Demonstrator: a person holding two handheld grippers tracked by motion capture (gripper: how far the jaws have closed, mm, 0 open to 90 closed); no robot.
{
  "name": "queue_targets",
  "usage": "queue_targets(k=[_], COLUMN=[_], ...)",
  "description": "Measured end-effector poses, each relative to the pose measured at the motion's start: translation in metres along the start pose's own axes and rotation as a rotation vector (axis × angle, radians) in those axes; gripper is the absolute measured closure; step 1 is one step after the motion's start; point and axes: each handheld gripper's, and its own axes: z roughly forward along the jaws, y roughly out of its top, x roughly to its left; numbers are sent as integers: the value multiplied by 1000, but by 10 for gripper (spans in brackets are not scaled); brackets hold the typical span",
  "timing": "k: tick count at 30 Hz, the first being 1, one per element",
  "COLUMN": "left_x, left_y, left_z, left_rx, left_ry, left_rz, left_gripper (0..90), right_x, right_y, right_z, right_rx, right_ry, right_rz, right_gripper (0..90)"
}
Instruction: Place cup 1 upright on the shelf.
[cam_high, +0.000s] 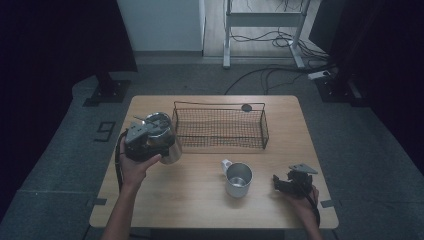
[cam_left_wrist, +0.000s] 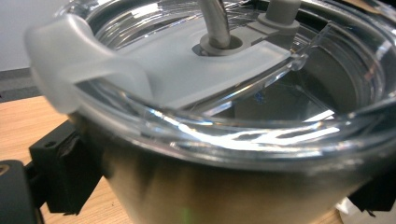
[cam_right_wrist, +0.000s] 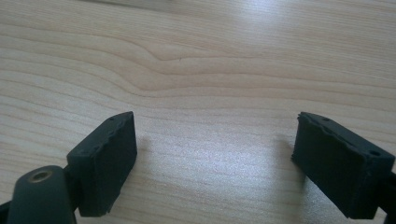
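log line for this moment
left gripper shut on steel tumbler | right gripper open, empty, above table | mug upright near basket

The high view looks forward and down from above the person's side onto the whole bench (cam_high: 210, 200), the left gripper view sits very close against the lidded steel tumbler (cam_left_wrist: 233, 177) also seen high (cam_high: 162, 132), and the right gripper view faces bare bench wood (cam_right_wrist: 196, 70) at close range.

Tumbler (cam_left_wrist: 224, 177) base cut off; claw pads hidden.
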Motion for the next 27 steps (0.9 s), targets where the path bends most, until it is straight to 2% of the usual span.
queue_targets(k=[27], left_x=[2], left_y=[8], left_z=[16], left_rx=[22], left_ry=[14], left_rz=[2], left_gripper=[42], right_x=[0], right_y=[0], right_z=[0], right_rx=[0], right_ry=[-1], right_rz=[1], right_gripper=[132])
